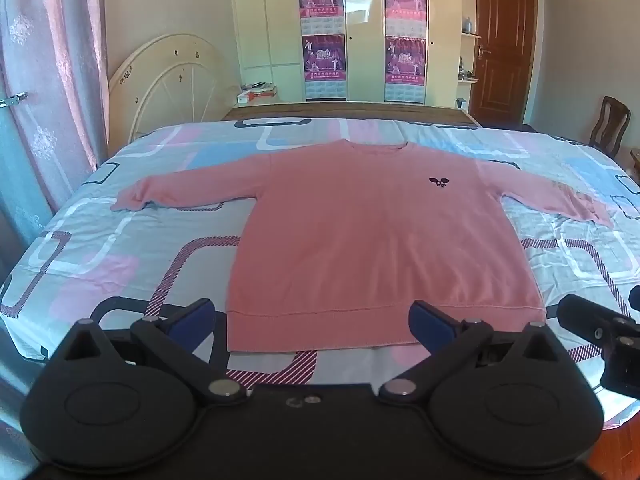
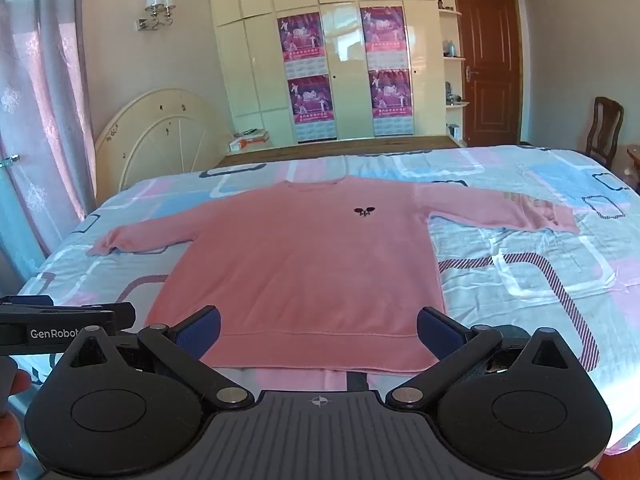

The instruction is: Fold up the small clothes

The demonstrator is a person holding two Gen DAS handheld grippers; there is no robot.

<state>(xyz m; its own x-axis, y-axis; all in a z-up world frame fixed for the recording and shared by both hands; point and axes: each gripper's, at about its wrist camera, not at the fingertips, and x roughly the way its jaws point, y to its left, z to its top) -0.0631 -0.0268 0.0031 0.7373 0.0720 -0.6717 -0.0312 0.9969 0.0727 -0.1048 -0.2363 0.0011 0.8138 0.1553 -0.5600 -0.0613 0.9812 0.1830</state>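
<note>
On the bed (image 1: 100, 240) a pink sweater (image 1: 372, 240) is spread flat; both the left claw (image 1: 312, 320) and the right claw (image 2: 318, 330) are held open, empty, near its hem. A wall lamp (image 2: 158, 8) is seen only from the right wrist.

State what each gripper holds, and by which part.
Nothing. The left gripper and right gripper are both open, near the hem of the pink sweater.

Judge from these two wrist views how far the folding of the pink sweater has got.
Done: the pink sweater lies flat on the bed, front up, both sleeves spread. In hand: nothing; the left hand-held gripper and right hand-held gripper are open near the hem, gripping no cloth. Left: every fold, sleeves and body.
</note>
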